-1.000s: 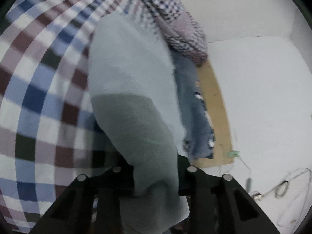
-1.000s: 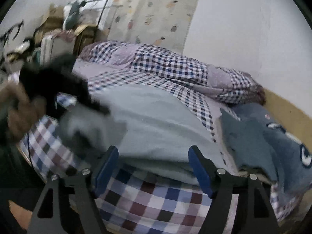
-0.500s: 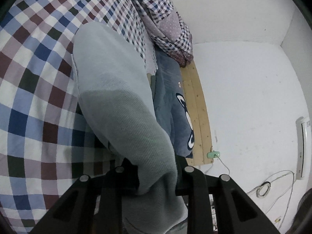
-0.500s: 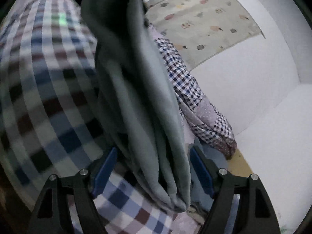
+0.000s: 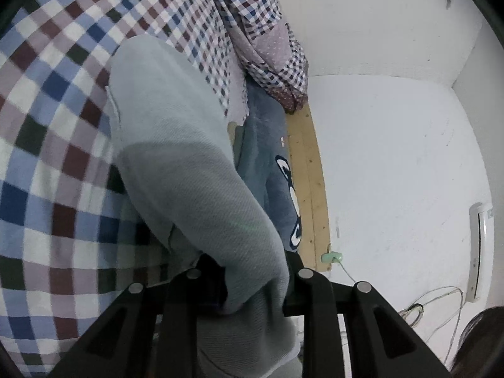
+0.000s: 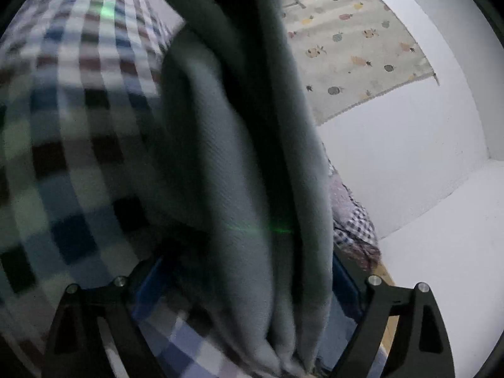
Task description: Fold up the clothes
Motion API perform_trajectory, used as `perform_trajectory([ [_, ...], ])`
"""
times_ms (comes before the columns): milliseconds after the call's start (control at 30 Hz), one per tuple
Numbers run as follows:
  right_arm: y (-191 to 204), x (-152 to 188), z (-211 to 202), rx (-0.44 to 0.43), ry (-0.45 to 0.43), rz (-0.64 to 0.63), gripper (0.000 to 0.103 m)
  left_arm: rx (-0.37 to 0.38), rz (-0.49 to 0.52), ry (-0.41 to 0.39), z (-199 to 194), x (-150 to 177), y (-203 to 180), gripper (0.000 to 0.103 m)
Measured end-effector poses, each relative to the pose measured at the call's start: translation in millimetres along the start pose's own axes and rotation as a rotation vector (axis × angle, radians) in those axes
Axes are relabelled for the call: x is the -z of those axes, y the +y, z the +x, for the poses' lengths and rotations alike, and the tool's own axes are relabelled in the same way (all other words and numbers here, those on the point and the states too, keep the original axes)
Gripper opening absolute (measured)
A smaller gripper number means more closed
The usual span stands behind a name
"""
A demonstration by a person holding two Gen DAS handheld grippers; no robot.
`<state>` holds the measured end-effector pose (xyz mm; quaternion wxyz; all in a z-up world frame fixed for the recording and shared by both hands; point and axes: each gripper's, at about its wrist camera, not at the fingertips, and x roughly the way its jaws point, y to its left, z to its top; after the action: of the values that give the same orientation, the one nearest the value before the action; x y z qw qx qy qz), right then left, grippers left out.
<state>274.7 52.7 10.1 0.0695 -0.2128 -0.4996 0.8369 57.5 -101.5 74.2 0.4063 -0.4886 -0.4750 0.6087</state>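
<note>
Left tongs (image 5: 255,278) clamped on grey garment (image 5: 176,145)

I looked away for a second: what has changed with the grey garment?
The pale grey knit garment, lying on the checked bedspread a second ago, now hangs lifted between the right gripper fingers. The left gripper stays clamped on it.

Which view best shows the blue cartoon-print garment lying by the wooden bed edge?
The left wrist view: the blue cartoon-print garment lies sharp along the wooden bed edge, its white print visible, beside the grey garment held in the left gripper. The right wrist view, blurred, is filled by hanging grey fabric that hides it.
</note>
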Motion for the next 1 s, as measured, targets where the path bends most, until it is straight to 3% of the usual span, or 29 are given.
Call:
perform_trajectory([
  [133,5.2,-9.9,-0.1,0.005,-0.032,0.01,0.093,0.01,-0.02,-0.01,4.9,-9.4,-12.2,0.025],
  [267,10.9,-14.4,15.1,0.05,-0.016,-0.014,0.098,0.007,-0.036,-0.008,9.8,-14.4,-14.9,0.025],
  [367,8.9,-15.2,20.8,0.038,-0.009,-0.012,0.098,0.002,-0.038,-0.006,14.1,-17.4,-16.7,0.025],
  [600,-21.2,-16.1,26.3,0.026,0.019,0.153,0.096,-0.007,-0.04,-0.004,20.3,-19.7,-21.4,0.025],
  [667,-10.5,-19.9,28.9,0.036,0.016,0.103,0.087,-0.012,-0.038,-0.005,20.8,-19.0,-22.5,0.027],
  [800,-0.3,-22.3,34.3,0.057,0.027,0.074,0.079,0.001,-0.049,-0.016,16.0,-19.1,-11.7,0.029],
  [833,-0.5,-22.0,35.4,0.064,0.03,0.069,0.071,0.004,-0.051,-0.019,14.8,-19.1,-9.0,0.03],
  [900,-1.8,-21.7,37.7,0.065,0.034,0.063,0.06,0.008,-0.034,-0.032,10.2,-17.6,-8.1,0.041],
  [967,-3.6,-21.0,39.3,0.048,0.037,0.069,0.037,0.01,-0.002,-0.051,4.2,-15.2,-9.9,0.05],
  [1000,-6.2,-21.0,38.8,0.03,0.039,0.08,0.035,0.012,0.014,-0.06,1.2,-14.0,-10.8,0.058],
])
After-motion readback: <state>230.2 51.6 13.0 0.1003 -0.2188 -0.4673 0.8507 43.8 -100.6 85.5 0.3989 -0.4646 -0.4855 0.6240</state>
